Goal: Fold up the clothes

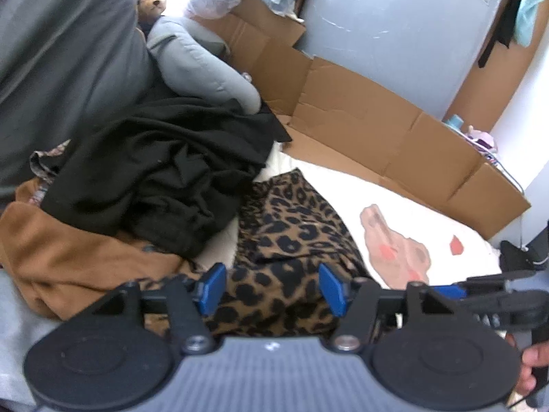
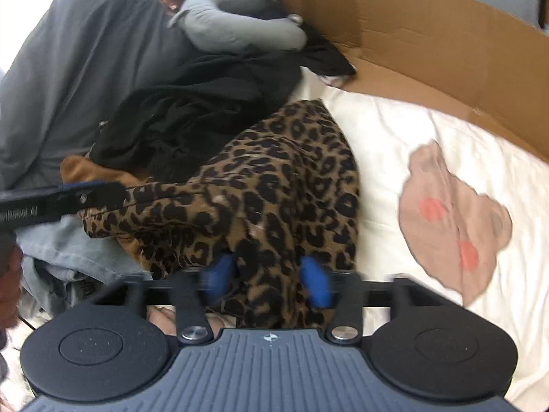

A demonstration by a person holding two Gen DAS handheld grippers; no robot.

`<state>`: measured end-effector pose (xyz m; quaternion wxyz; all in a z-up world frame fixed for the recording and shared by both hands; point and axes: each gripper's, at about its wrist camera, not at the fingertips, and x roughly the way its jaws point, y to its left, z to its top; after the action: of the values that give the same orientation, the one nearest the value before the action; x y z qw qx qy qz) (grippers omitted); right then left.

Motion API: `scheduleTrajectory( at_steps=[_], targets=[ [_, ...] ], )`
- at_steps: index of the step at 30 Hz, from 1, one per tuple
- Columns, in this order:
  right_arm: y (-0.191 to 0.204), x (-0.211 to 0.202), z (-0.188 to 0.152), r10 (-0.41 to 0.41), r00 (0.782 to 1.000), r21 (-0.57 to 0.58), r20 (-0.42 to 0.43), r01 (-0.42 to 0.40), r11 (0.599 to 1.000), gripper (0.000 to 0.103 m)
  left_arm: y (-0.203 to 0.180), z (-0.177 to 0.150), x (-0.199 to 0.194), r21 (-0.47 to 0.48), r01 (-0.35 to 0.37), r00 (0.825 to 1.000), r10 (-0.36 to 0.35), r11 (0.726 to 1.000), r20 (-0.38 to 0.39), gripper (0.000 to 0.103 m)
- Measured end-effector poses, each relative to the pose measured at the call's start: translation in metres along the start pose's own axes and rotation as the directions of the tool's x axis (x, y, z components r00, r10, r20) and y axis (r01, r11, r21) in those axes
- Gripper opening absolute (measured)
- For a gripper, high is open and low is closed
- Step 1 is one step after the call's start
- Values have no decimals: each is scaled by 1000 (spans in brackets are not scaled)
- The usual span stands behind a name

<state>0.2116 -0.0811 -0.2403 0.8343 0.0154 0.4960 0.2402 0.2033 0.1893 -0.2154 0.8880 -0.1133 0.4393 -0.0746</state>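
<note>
A leopard-print garment (image 1: 291,226) lies crumpled on a white bed sheet (image 1: 343,189); it also shows in the right wrist view (image 2: 281,178). My left gripper (image 1: 272,288) is open, its blue pads (image 1: 212,288) apart just above the garment's near edge. My right gripper (image 2: 267,278) has its blue pads (image 2: 314,281) apart with a bunched fold of the leopard cloth between them; they are blurred. The left gripper's finger (image 2: 68,199) shows at the left of the right wrist view, over the leopard cloth.
A black garment (image 1: 164,171), a brown garment (image 1: 68,257) and light blue denim (image 2: 68,250) are piled at the left. A grey duvet (image 1: 61,51) and grey pillow (image 1: 199,61) lie behind. Flattened cardboard (image 1: 360,120) stands along the bed's far side. A bear print (image 2: 453,219) is on the sheet.
</note>
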Motion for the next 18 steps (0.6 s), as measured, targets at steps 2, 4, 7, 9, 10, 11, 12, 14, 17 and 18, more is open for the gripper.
scheduleTrajectory(
  at_steps=[2,4,7,9,10,11,12,14,17,18],
  targets=[
    [9,6,0,2,1000,-28,0,-2,1000,63,2,2,0,14,-8,1000,8,1000,3,63],
    [11,16,0,-10,1000,-36,-9,10,999,63,3,3,1,28,-16,1000,16,999,6,65],
    [15,29,-1,-21,1000,-58,-22,20,998,63,5,5,2,49,-24,1000,24,998,10,67],
    [18,37,-1,-23,999,-77,-27,21,997,63,4,4,6,74,-7,1000,7,997,3,73],
    [20,40,-1,-24,999,-89,-27,21,996,63,3,4,9,87,3,1000,-2,996,-3,75],
    [20,42,0,-29,999,-104,-25,27,994,62,1,4,12,100,10,1000,-9,995,-11,77],
    [21,44,0,-35,999,-119,-23,32,992,55,0,3,16,116,12,1000,-9,993,-26,77],
    [20,44,2,-58,998,-171,-24,53,984,34,-3,0,22,143,19,999,-12,990,-47,77],
    [6,37,7,-60,998,-164,-34,54,985,12,-5,-7,31,167,28,996,-13,986,-89,71],
    [2,35,8,-64,997,-170,-38,56,984,7,-5,-10,35,170,29,994,-11,985,-109,64]
  ],
)
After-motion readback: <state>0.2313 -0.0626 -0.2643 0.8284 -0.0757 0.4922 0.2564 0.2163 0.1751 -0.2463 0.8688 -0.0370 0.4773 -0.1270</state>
